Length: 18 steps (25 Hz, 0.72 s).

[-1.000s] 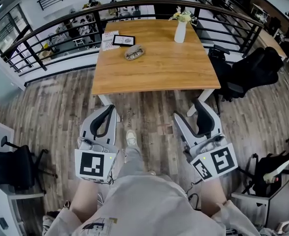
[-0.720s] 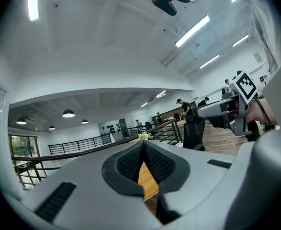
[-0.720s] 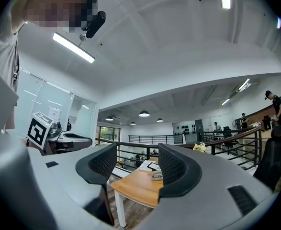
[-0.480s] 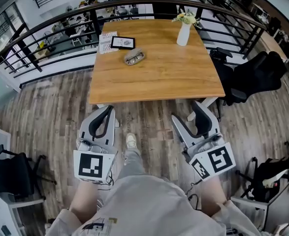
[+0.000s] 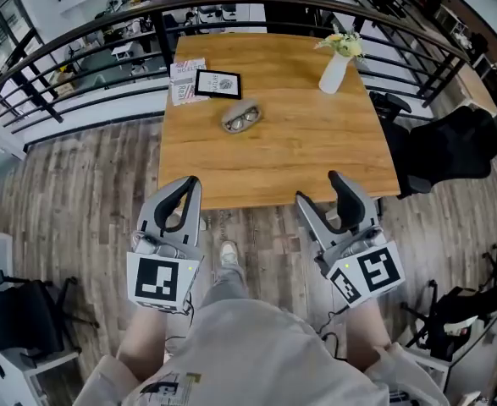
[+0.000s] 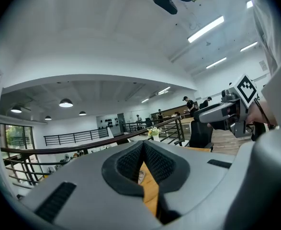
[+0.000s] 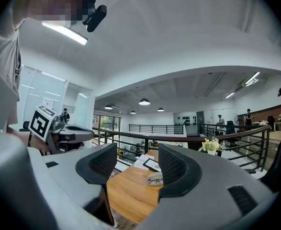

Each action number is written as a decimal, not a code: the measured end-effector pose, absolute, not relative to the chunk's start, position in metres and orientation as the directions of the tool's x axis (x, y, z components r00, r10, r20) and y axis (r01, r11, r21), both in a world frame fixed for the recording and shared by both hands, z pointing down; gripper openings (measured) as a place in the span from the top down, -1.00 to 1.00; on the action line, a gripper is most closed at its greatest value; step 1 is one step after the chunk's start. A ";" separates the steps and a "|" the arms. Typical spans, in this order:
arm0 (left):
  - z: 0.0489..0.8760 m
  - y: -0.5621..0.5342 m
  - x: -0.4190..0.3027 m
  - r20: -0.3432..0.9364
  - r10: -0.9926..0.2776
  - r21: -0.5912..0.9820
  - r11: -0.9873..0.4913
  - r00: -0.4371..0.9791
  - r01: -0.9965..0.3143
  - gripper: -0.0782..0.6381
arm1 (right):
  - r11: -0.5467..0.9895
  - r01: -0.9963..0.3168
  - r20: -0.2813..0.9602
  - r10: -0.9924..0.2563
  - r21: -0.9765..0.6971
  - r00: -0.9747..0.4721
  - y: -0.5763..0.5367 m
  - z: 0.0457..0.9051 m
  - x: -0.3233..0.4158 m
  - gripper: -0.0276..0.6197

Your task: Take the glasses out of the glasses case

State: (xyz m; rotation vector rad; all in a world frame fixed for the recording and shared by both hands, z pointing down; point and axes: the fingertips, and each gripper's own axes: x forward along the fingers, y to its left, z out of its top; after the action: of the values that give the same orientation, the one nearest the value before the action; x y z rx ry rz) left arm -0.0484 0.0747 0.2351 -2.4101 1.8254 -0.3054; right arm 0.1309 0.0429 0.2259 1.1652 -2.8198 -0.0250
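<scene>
Left gripper (image 5: 190, 183): jaws closed together, nothing held. Right gripper (image 5: 320, 189): jaws apart, empty. Both now reach the near edge of the table (image 5: 299, 155); a second ago they were well short of it, over the floor. The glasses case (image 5: 229, 126) lies on the far half, glasses (image 5: 246, 121) visible inside, well apart from both grippers.

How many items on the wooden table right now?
4: glasses case left of centre, black frame behind it, leaflets at the far left corner, flower vase far right. Nothing looks hidden.
</scene>
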 end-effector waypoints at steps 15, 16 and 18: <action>0.237 -0.095 -0.150 0.110 -0.942 -0.162 -0.330 0.316 -0.930 0.74 | 0.692 -0.721 0.112 -0.720 0.045 -0.684 -0.125 0.223 0.018 0.02; 0.238 -0.099 -0.153 0.110 -0.943 -0.160 -0.328 0.314 -0.931 0.74 | 0.692 -0.720 0.117 -0.720 0.045 -0.684 -0.129 0.224 0.016 0.02; 0.240 -0.106 -0.158 0.109 -0.945 -0.153 -0.322 0.308 -0.934 0.74 | 0.695 -0.718 0.127 -0.717 0.048 -0.686 -0.136 0.226 0.013 0.02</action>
State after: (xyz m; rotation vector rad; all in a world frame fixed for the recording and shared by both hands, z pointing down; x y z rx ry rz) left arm -0.1583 -0.1057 0.2400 -2.4912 1.7920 -0.2756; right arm 0.0125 -0.1363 0.2258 1.1768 -2.7653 0.0085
